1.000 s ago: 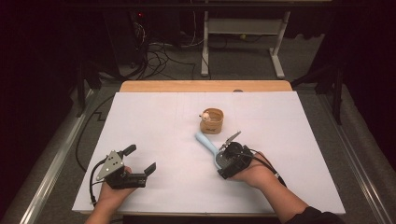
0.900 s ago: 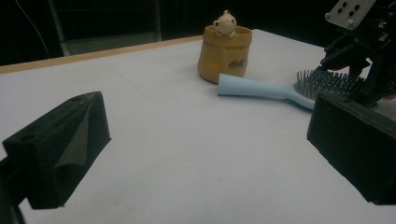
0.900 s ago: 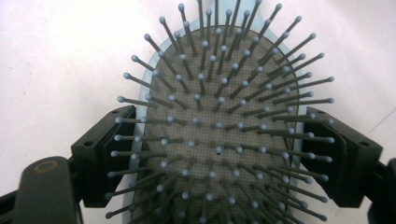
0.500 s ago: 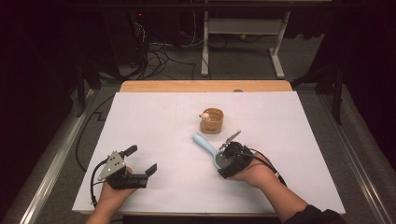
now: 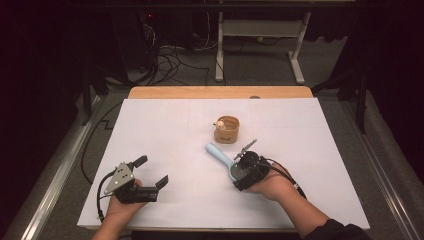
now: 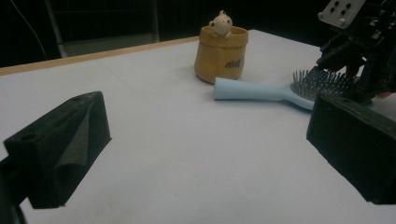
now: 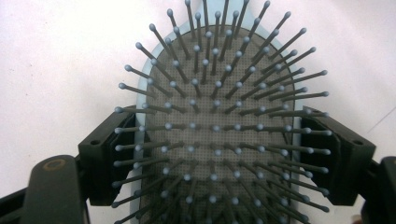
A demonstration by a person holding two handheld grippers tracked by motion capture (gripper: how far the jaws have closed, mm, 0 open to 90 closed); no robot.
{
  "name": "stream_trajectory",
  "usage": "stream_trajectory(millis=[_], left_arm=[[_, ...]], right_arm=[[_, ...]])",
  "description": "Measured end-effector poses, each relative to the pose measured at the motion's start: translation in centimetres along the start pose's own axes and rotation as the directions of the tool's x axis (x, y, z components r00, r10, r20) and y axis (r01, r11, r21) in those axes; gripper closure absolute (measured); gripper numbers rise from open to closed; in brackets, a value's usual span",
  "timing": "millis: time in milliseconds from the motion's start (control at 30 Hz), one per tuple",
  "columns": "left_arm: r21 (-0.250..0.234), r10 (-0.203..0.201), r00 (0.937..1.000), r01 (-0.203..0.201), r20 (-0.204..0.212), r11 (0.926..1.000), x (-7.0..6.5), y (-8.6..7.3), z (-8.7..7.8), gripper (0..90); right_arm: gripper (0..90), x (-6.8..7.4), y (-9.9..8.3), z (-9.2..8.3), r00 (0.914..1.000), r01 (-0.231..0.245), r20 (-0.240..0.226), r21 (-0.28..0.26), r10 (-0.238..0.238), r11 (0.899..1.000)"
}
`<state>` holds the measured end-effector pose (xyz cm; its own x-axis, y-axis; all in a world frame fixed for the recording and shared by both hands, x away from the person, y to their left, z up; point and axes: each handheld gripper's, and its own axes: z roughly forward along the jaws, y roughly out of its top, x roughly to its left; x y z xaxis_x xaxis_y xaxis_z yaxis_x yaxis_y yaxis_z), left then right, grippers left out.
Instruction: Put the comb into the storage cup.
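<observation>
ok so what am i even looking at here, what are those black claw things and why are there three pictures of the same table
There is no robot here. A person holds a hand-held two-jaw gripper in each hand. One picture comes from a camera above the table, with the forearms coming in from the bottom. The other two come from small cameras riding on each gripper, looking along its black jaws.

On the white table lie a light blue hairbrush, bristles up, and a small tan pot with a little bear figure at its rim.

The right gripper has its jaws on either side of the brush head, closed against its edges as far as the close-up shows. The left gripper rests open and holds nothing.
</observation>
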<state>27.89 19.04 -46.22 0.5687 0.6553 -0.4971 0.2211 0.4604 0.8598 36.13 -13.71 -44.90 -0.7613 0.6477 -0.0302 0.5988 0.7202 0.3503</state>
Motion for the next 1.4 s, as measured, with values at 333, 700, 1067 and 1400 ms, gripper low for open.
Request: stream_trajectory(millis=[333, 700, 1067, 1400], left_arm=[[0.002, 0.007, 1.0000, -0.007, 0.004, 1.0000, -0.1, -0.2, 0.1, 1.2], [0.002, 0.021, 0.9998, -0.021, -0.005, 0.9998, 0.0, -0.2, 0.1, 1.2], [0.001, 0.035, 0.9993, -0.035, -0.011, 0.9994, -0.1, -0.4, 0.5, 1.2], [-0.003, 0.103, 0.9944, -0.103, -0.023, 0.9946, -1.2, 0.3, 1.9, 1.3]], right_arm=[[20.5, -0.2, 0.0, -0.1, 1.0000, -0.002, -0.009, -0.005, 0.002, 1.000], [20.6, 0.2, -0.5, -0.6, 0.9993, -0.001, -0.037, -0.033, 0.000, 0.999], [20.6, 0.4, -1.2, -1.7, 0.9988, 0.019, -0.044, -0.053, -0.022, 0.998], [20.7, 0.8, -1.4, -3.5, 0.9979, 0.036, -0.052, -0.073, -0.040, 0.997]])
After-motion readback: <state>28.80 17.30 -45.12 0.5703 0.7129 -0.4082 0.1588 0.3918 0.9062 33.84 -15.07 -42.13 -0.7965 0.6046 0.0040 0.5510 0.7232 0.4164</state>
